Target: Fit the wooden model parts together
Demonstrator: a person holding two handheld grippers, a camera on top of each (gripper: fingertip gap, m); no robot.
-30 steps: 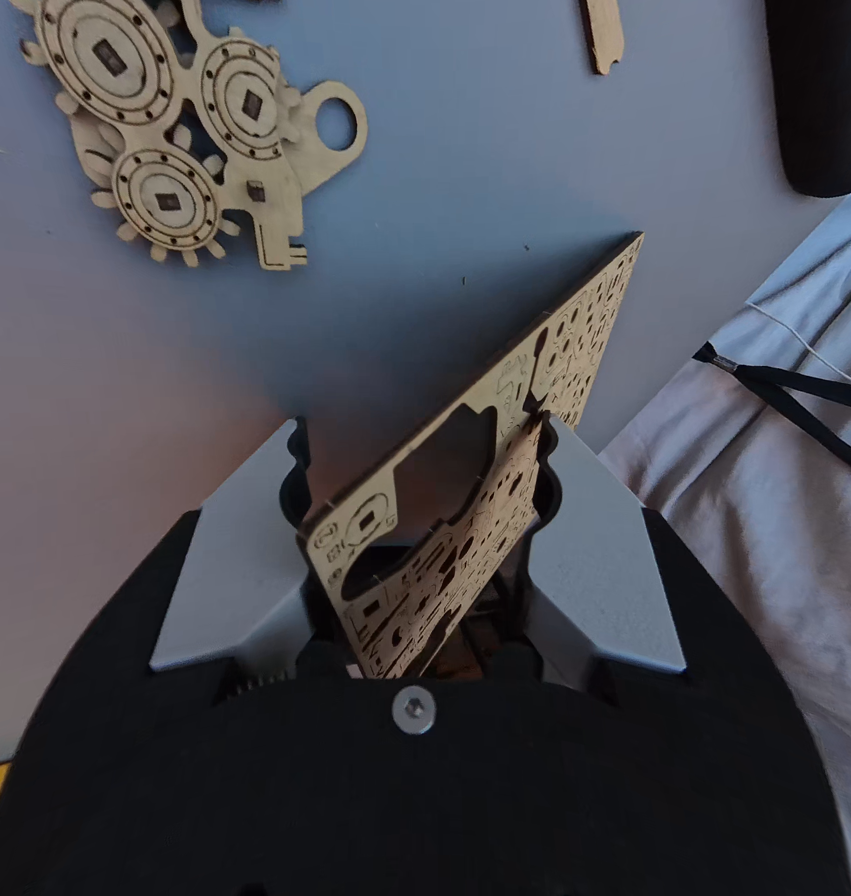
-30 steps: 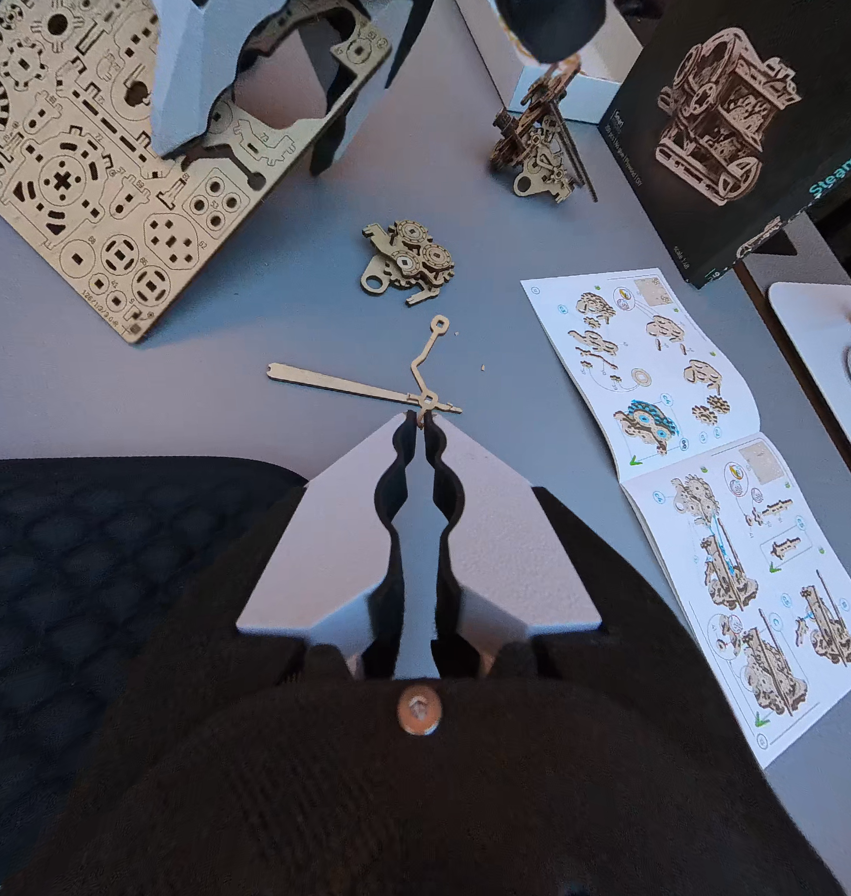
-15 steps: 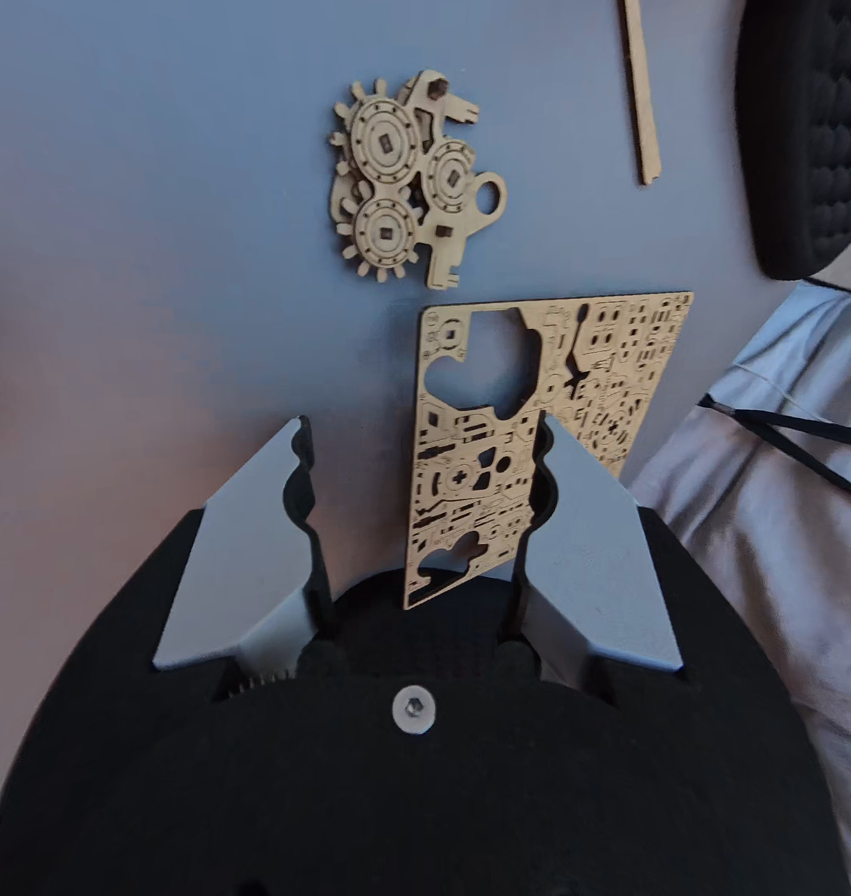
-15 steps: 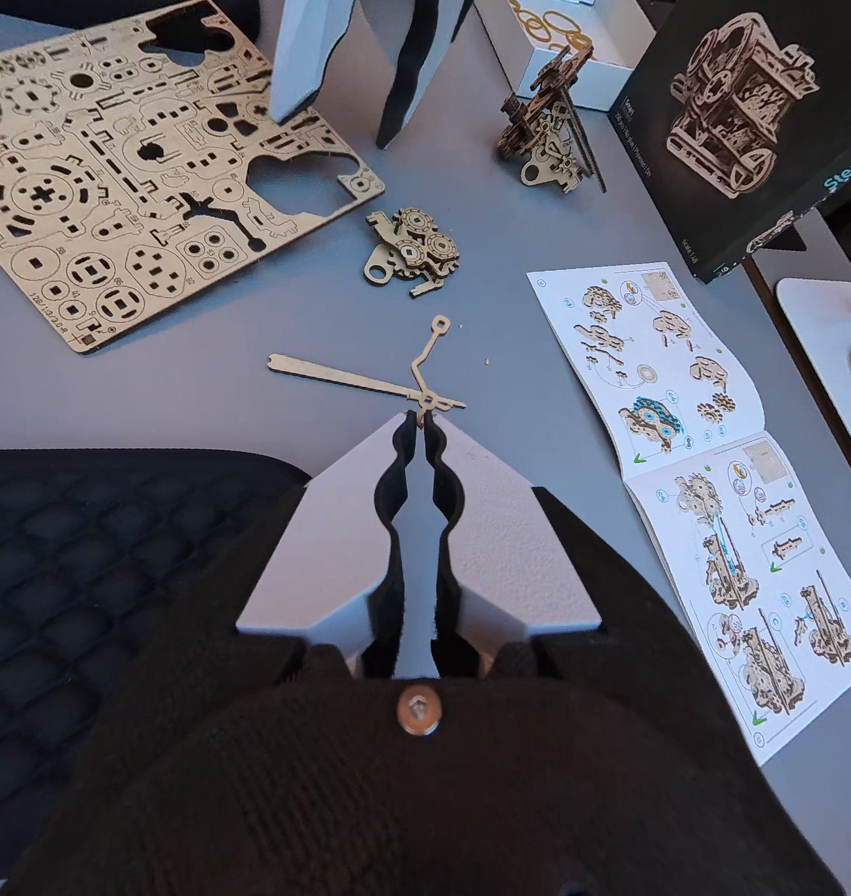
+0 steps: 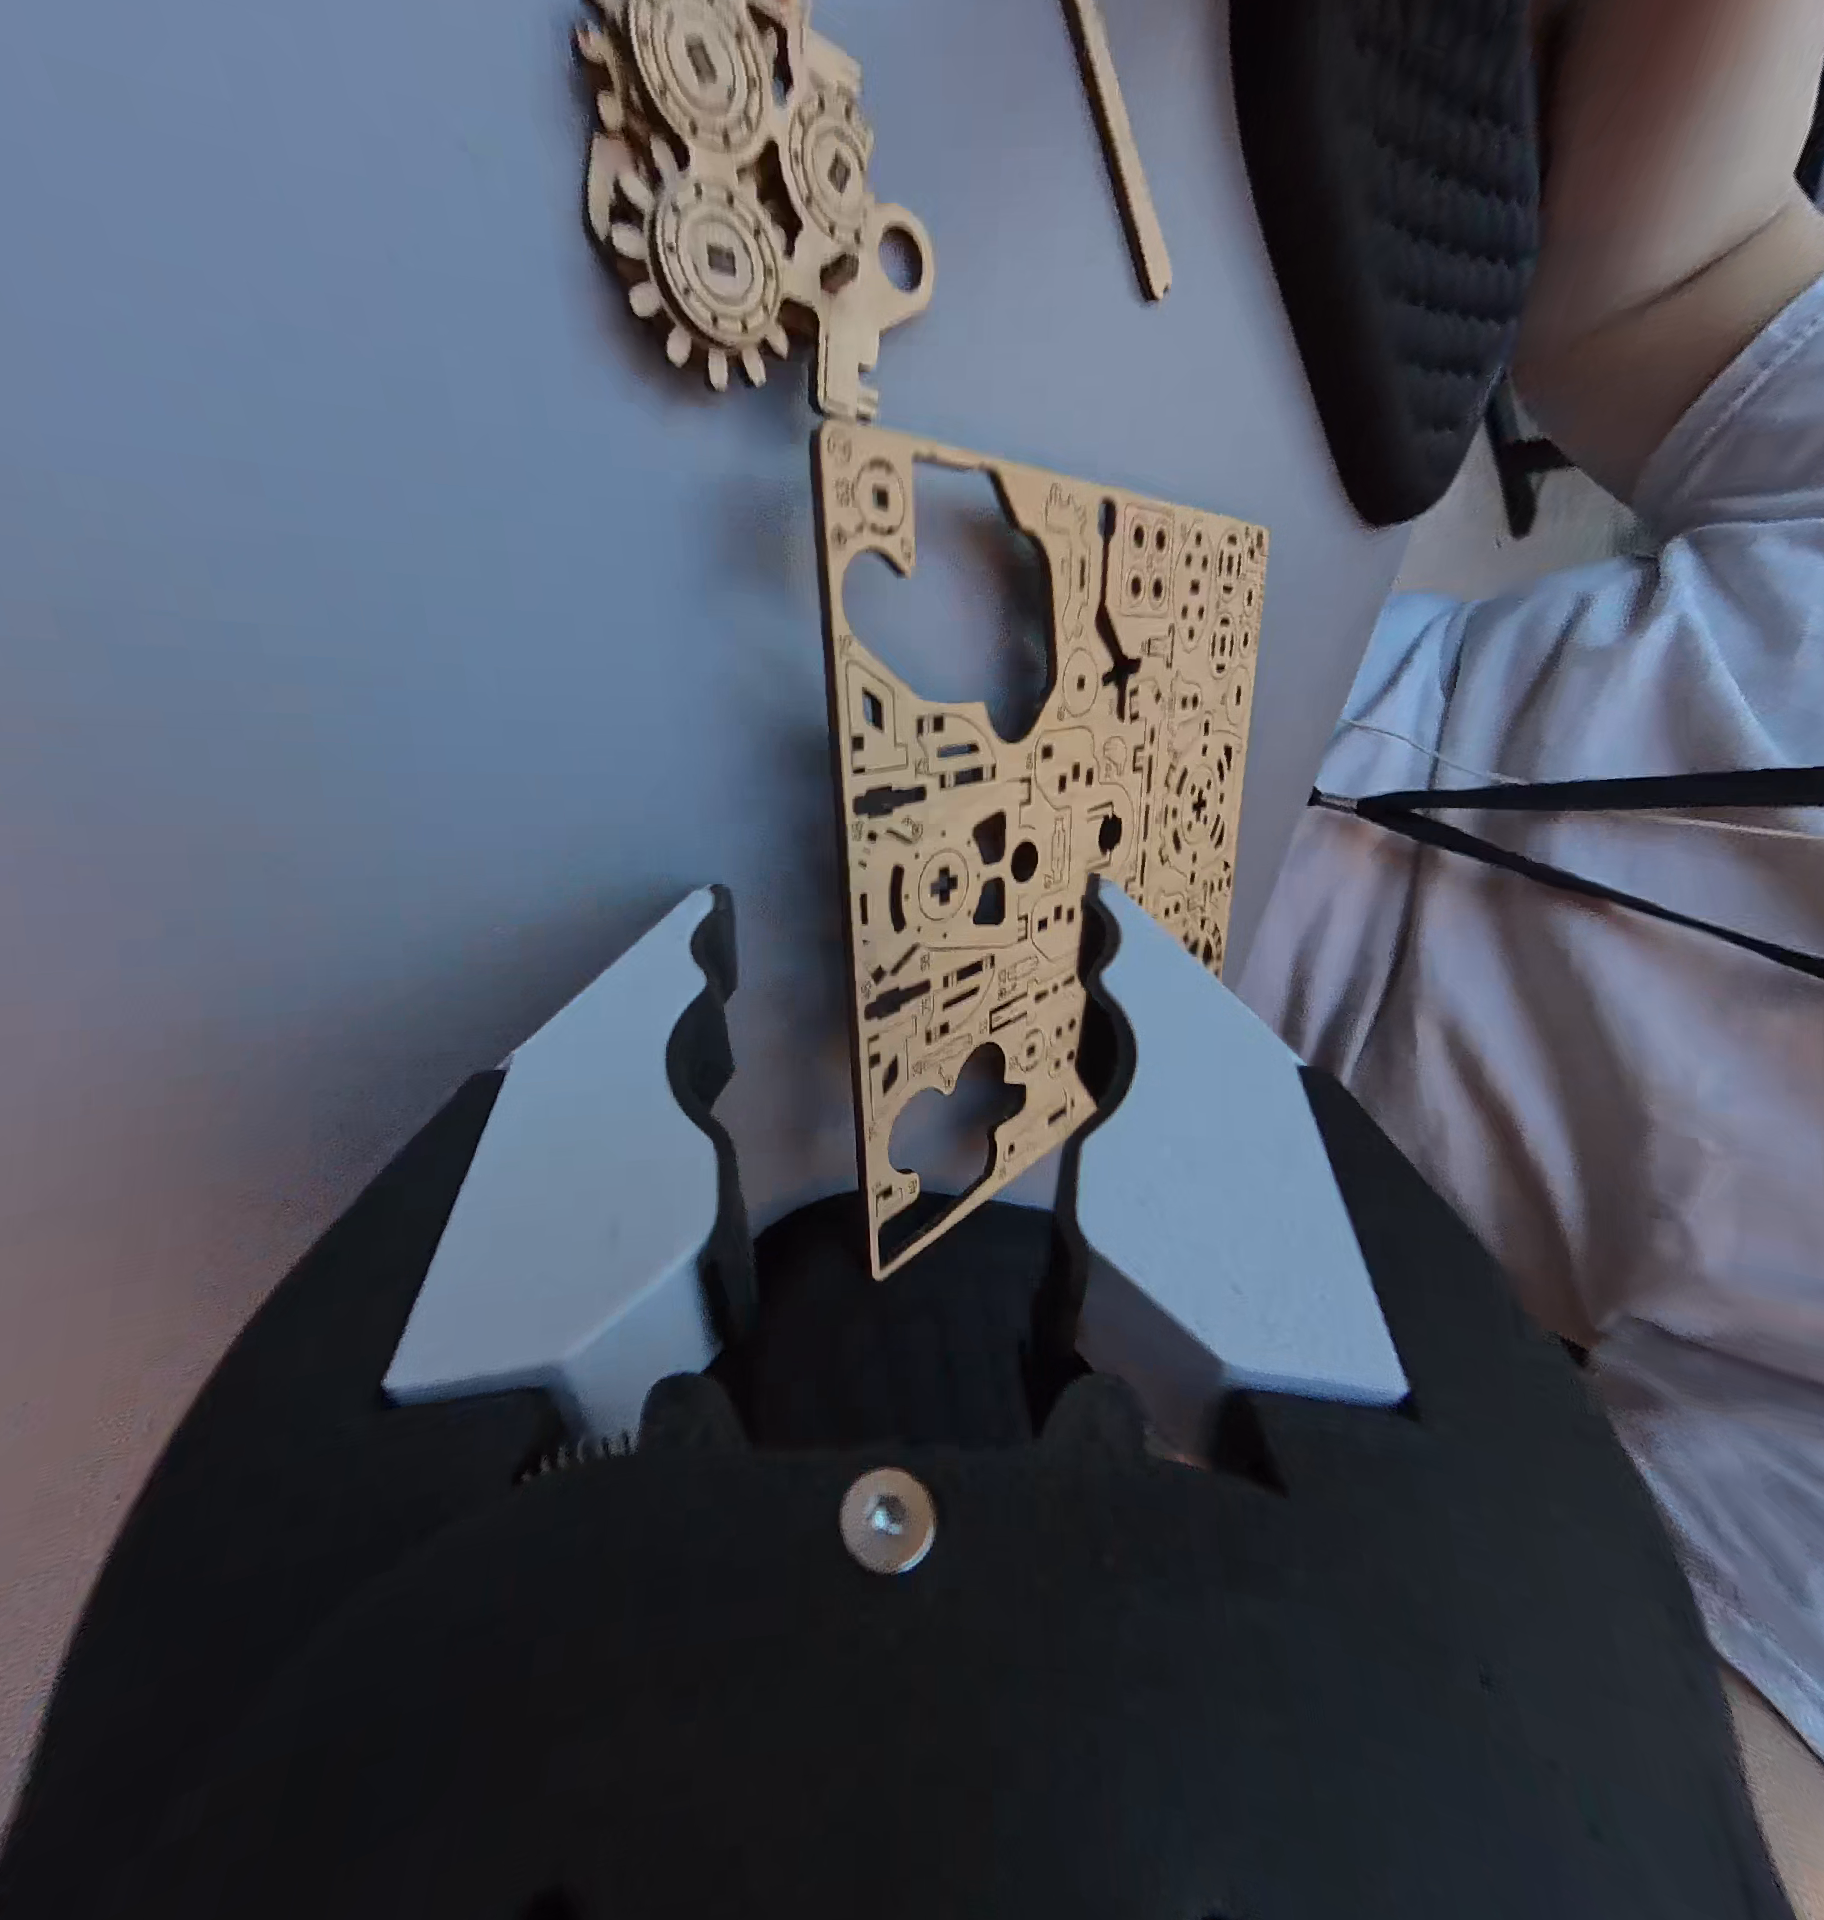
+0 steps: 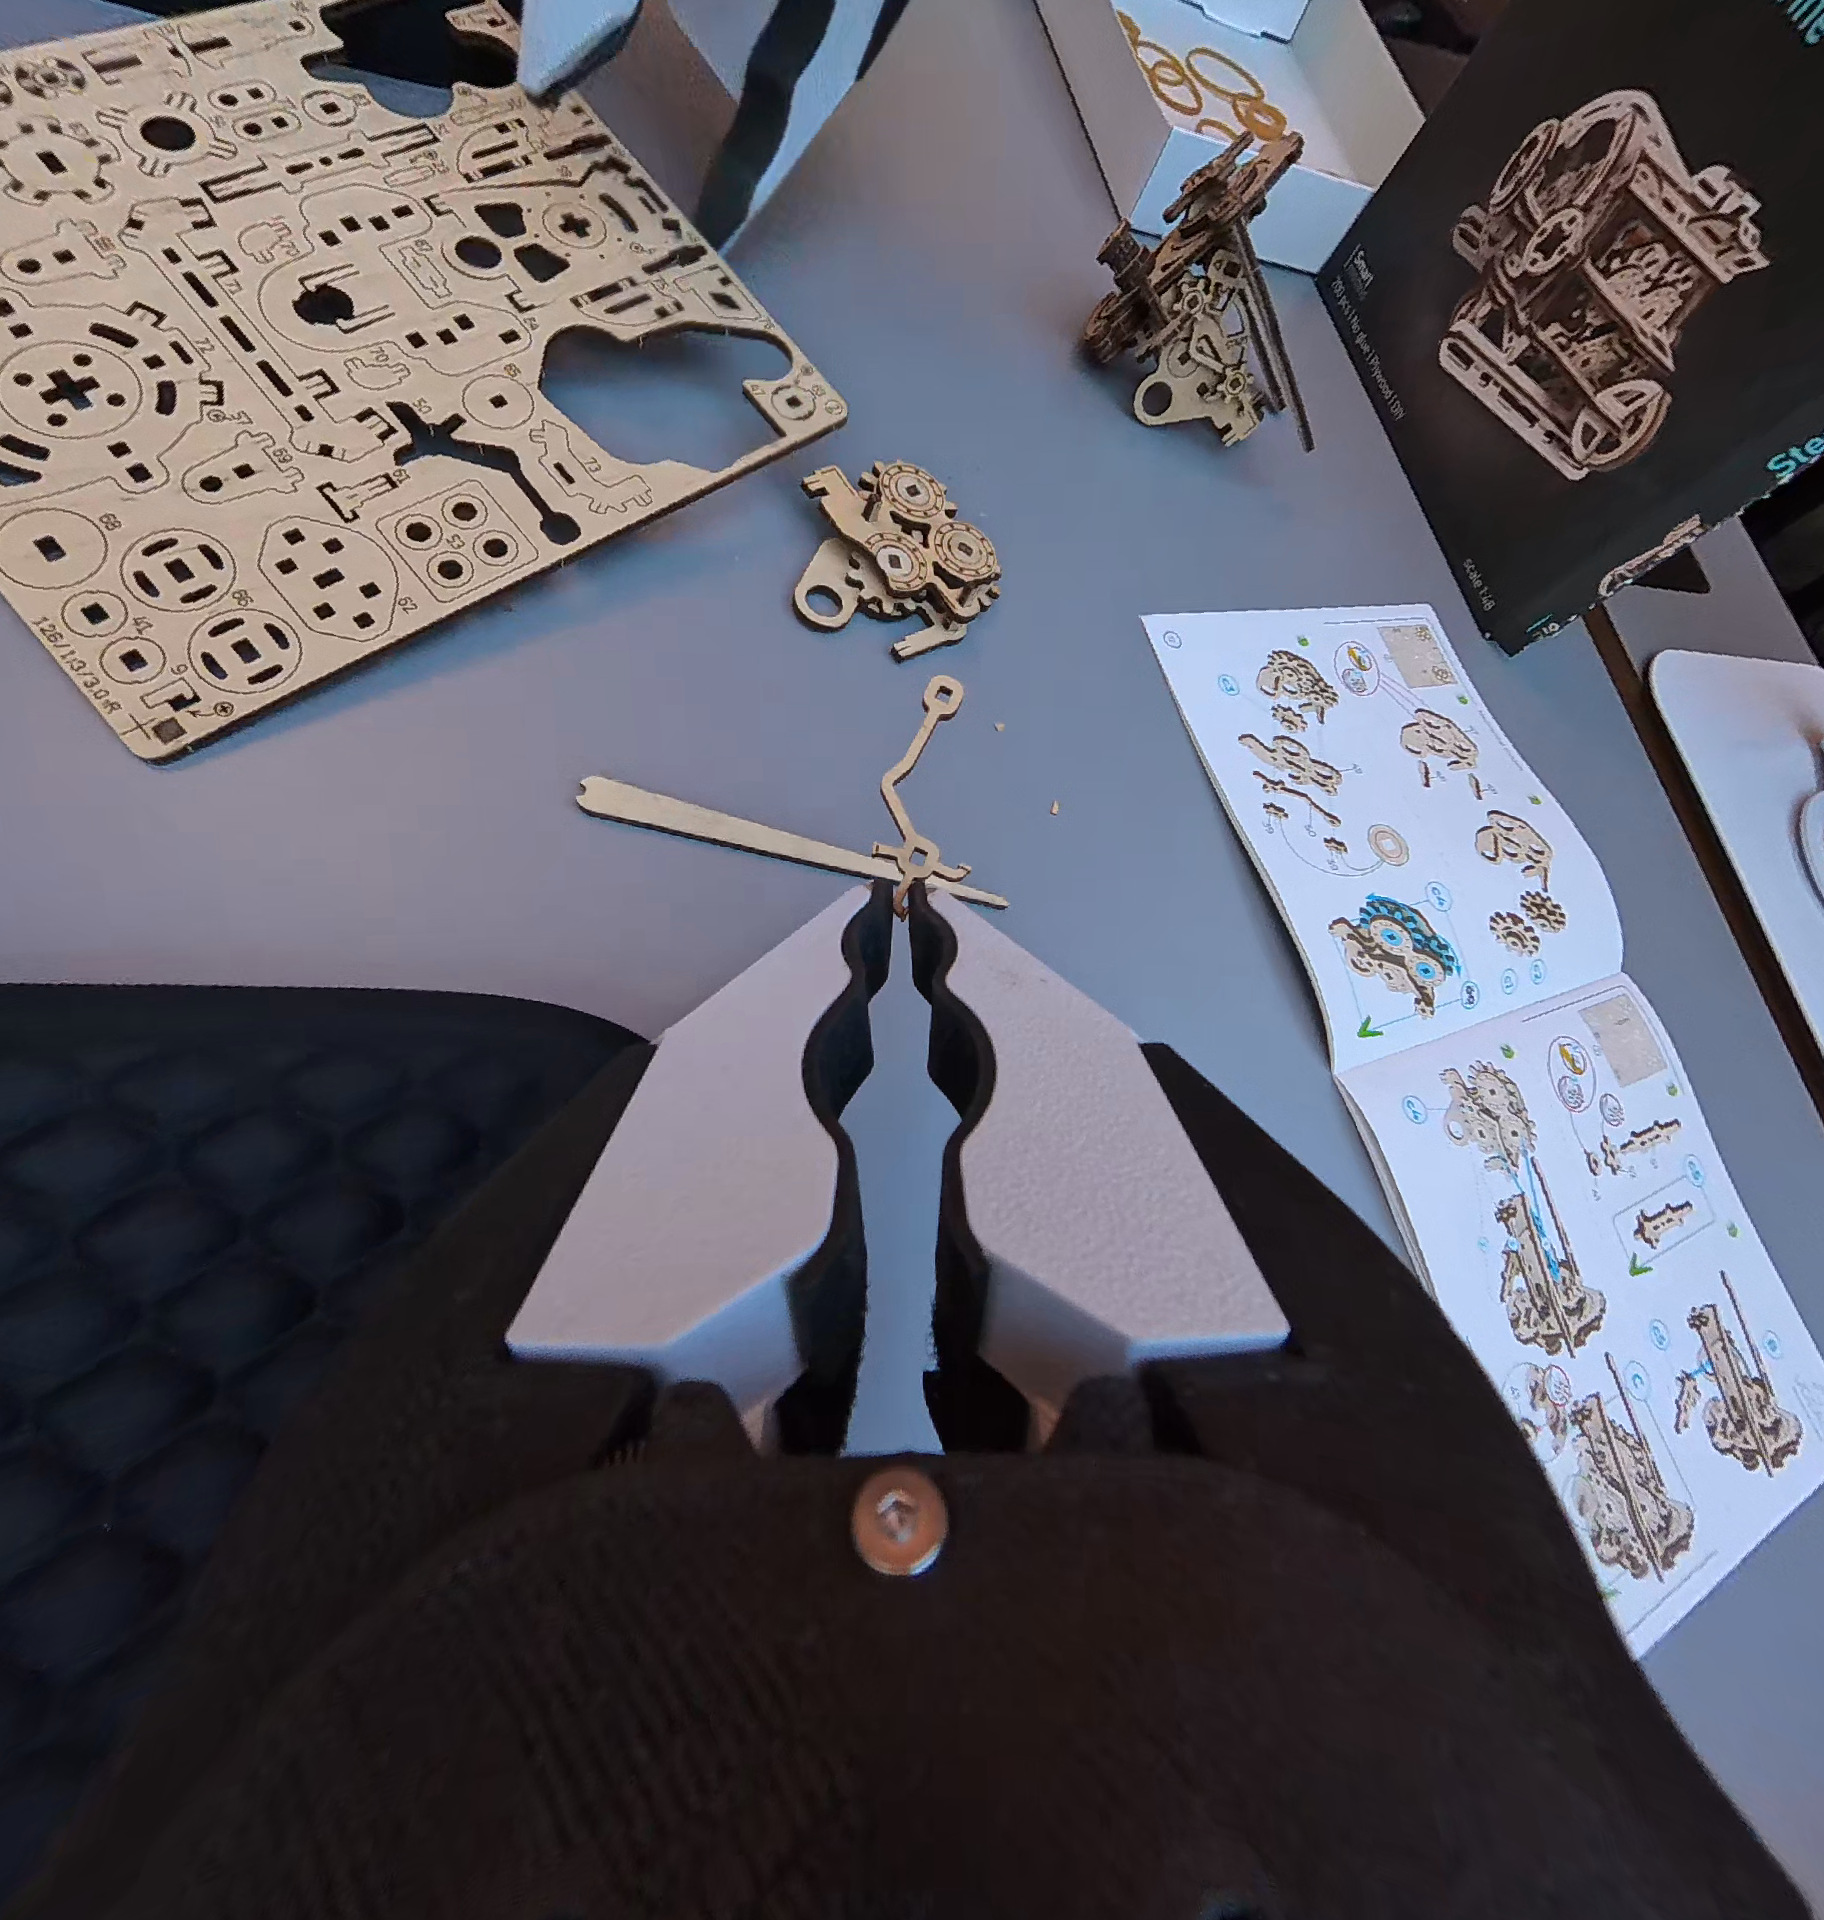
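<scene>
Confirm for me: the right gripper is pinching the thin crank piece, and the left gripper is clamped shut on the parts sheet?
Not quite. The left gripper is open; the parts sheet lies flat on the table, as the left wrist view shows. The right gripper does pinch the thin crank piece.
</scene>
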